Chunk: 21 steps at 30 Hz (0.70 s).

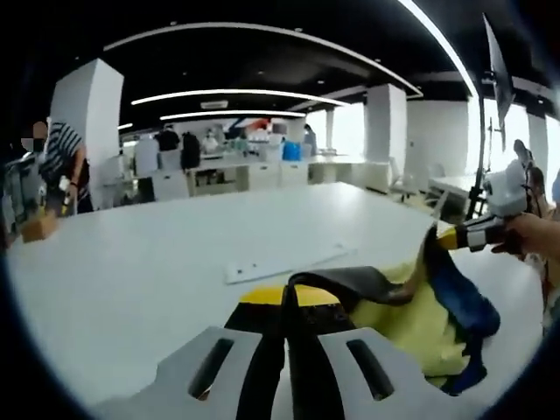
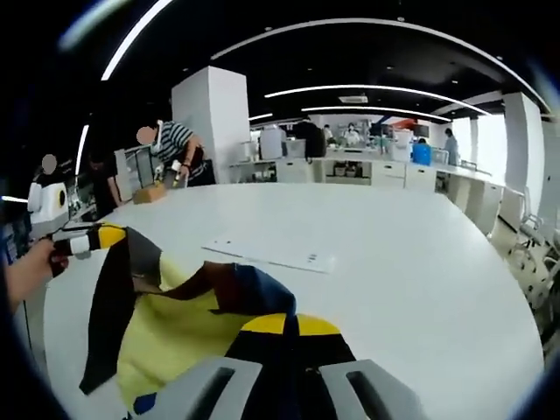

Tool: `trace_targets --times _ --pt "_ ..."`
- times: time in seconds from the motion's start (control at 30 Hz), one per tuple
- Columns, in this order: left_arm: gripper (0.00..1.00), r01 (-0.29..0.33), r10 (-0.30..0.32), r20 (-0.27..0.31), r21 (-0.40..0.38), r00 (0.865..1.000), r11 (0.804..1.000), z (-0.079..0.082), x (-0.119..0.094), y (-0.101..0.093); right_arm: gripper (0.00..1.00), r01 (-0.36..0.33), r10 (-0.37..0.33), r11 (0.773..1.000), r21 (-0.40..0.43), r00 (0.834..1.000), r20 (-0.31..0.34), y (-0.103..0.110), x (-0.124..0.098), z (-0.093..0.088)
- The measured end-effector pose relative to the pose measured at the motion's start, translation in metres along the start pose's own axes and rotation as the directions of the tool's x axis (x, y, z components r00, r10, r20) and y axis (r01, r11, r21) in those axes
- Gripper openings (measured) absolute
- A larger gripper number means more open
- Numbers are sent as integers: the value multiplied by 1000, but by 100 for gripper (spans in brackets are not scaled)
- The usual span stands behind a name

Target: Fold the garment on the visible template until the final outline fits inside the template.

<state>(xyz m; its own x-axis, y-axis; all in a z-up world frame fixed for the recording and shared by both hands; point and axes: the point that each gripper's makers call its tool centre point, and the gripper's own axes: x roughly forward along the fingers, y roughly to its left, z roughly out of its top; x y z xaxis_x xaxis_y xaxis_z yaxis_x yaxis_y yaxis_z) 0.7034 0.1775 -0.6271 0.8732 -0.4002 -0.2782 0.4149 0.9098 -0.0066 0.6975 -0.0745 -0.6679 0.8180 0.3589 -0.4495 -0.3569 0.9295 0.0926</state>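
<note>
Both views are riding low and close over the white table [image 1: 131, 280], facing across it, sharing the garment [image 2: 188, 328] and flat template [image 1: 280, 261].

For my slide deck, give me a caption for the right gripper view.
Right gripper and left gripper hold a yellow, blue and black garment stretched above the white table.

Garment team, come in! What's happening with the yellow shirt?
Left gripper and right gripper both shut on garment. Garment lifted off white table. Template beyond, bare.

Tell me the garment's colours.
The garment is mainly pale yellow with dark grey or black and blue parts, clearest in the right gripper view.
</note>
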Motion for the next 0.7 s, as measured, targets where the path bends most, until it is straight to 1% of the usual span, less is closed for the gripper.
trace_targets --times 0.03,0.13,0.17,0.2,0.23,0.27,0.3,0.37,0.4,0.5,0.53,0.57,0.63,0.7 --pt "0 -1 1 -13 7 1000 1000 -5 6 1 0 11 -11 1000 4 1000 8 -3 4 0" --pt "0 -3 3 -26 -1 1000 1000 -14 18 3 0 47 -46 998 29 999 -18 -13 13 -9" --pt "0 -4 3 -39 -27 999 1000 -18 22 4 0 56 -55 997 55 998 -32 -17 17 -14" --pt "0 -6 4 -40 -51 999 999 -22 27 5 0 56 -54 997 59 998 -32 -19 20 -17" --pt "0 -12 10 -47 -57 999 998 -27 32 7 0 59 -57 996 60 998 -35 -20 22 -18" --pt "0 -15 12 -55 -54 998 998 -30 35 8 0 65 -62 996 61 997 -50 -22 26 -24" --pt "0 -37 34 -81 -30 996 999 -38 38 11 0 66 -63 996 62 997 -52 -22 27 -24" --pt "0 -52 53 -118 12 992 999 -48 43 15 0 68 -64 995 66 996 -59 -23 32 -29" --pt "0 -50 50 -124 5 991 999 -52 47 14 0 80 -74 994 75 994 -80 -26 35 -36" --pt "0 -61 58 -148 -20 987 998 -62 52 17 0 95 -85 991 92 991 -105 -30 40 -45" --pt "0 -70 67 -167 -14 984 997 -67 54 19 0 96 -85 991 95 990 -110 -30 41 -47" --pt "0 -70 67 -171 -10 983 998 -69 55 20 0 104 -91 989 108 989 -119 -32 41 -50" --pt "0 -75 74 -193 2 978 997 -76 57 21 0 111 -97 988 104 987 -124 -35 47 -52" --pt "0 -75 76 -210 15 975 997 -83 59 22 0 111 -97 988 104 987 -132 -36 48 -54"
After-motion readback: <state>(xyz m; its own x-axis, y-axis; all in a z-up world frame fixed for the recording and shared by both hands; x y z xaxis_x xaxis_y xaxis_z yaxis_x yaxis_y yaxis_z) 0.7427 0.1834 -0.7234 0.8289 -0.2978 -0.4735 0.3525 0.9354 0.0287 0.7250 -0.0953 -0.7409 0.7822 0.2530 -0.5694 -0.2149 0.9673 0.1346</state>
